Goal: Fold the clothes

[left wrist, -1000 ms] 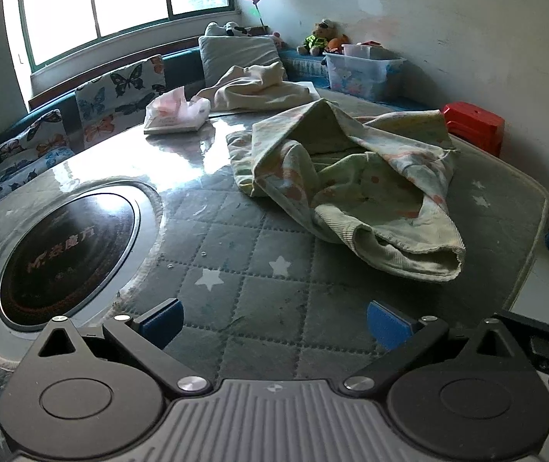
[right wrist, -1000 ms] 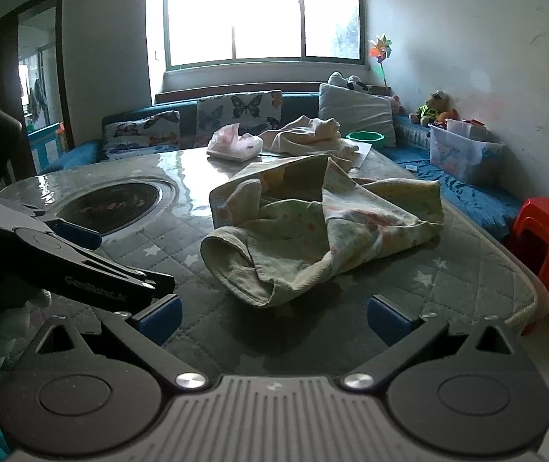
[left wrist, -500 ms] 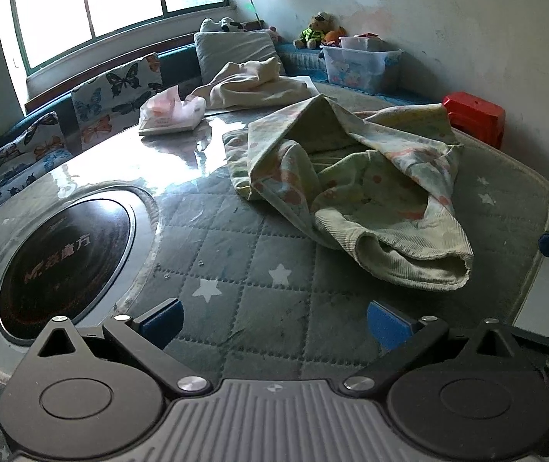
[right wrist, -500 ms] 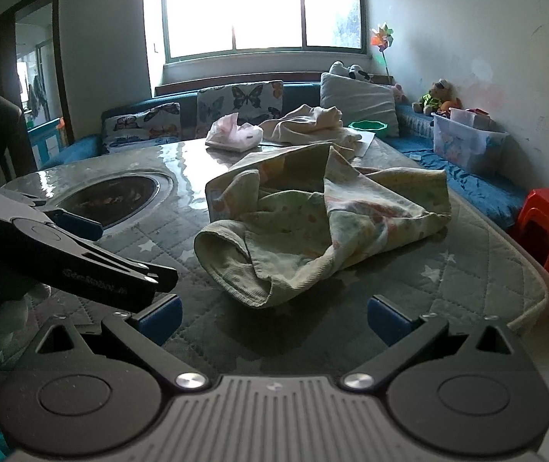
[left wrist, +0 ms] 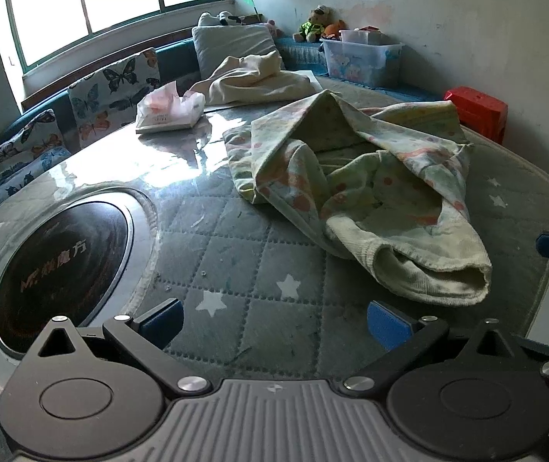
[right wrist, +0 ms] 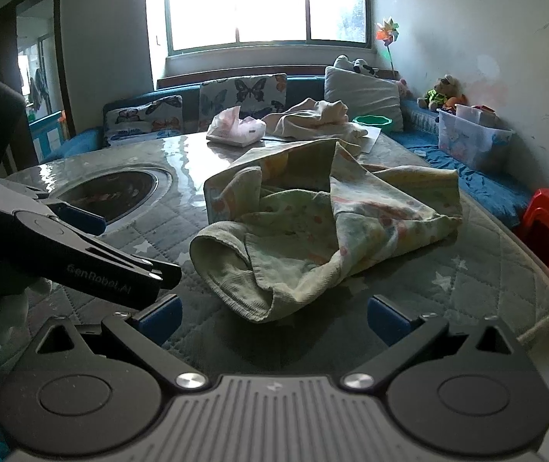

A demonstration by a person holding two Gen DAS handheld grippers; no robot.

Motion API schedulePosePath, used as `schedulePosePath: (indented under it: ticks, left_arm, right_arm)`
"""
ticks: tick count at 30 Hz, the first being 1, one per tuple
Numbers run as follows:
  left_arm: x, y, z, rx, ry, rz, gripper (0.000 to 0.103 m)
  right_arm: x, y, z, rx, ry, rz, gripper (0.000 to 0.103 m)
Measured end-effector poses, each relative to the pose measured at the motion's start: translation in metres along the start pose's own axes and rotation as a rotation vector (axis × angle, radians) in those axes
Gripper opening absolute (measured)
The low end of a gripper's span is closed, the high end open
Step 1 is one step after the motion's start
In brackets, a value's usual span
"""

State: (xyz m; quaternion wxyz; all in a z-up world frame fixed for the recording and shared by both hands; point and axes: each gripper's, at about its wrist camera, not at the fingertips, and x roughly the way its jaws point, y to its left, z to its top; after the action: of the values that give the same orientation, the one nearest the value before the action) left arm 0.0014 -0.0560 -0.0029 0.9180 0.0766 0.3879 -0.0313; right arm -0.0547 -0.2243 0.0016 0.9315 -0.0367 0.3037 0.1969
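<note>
Pale floral garment (left wrist: 367, 192) lay crumpled on the quilted table (left wrist: 236, 254), toward 1 o'clock of your left gripper (left wrist: 274, 321). Both grippers, left and right (right wrist: 274, 317), gaped wide, holding nothing. Over the last second you edged closer; nothing was folded flat.

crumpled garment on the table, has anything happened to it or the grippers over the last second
Both grippers have eased forward toward the crumpled pale floral garment, which looms larger in both views. The left gripper and right gripper stay open and empty; nothing was grasped or released. The garment lies in the same heap on the grey quilted star-print table cover, as do the cream cloth and tissue pack behind.
</note>
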Motion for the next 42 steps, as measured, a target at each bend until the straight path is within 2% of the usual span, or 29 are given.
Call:
schedulePosePath:
  ticks: [25, 36, 41, 42]
  left_arm:
    - [0.031, 0.016, 0.045, 0.002, 0.010, 0.026, 0.103]
    - [0.039, 0.020, 0.071, 0.013, -0.021, 0.035, 0.103]
    - [0.044, 0.022, 0.086, 0.005, -0.030, 0.035, 0.099]
    - [0.046, 0.022, 0.089, 0.006, -0.030, 0.033, 0.095]
  right_arm:
    - [0.040, -0.011, 0.032, -0.035, 0.005, 0.007, 0.103]
    - [0.053, -0.021, 0.047, -0.039, -0.005, 0.000, 0.103]
    - [0.060, -0.025, 0.053, -0.043, -0.008, -0.004, 0.103]
    - [0.062, -0.026, 0.054, -0.043, -0.008, -0.005, 0.103]
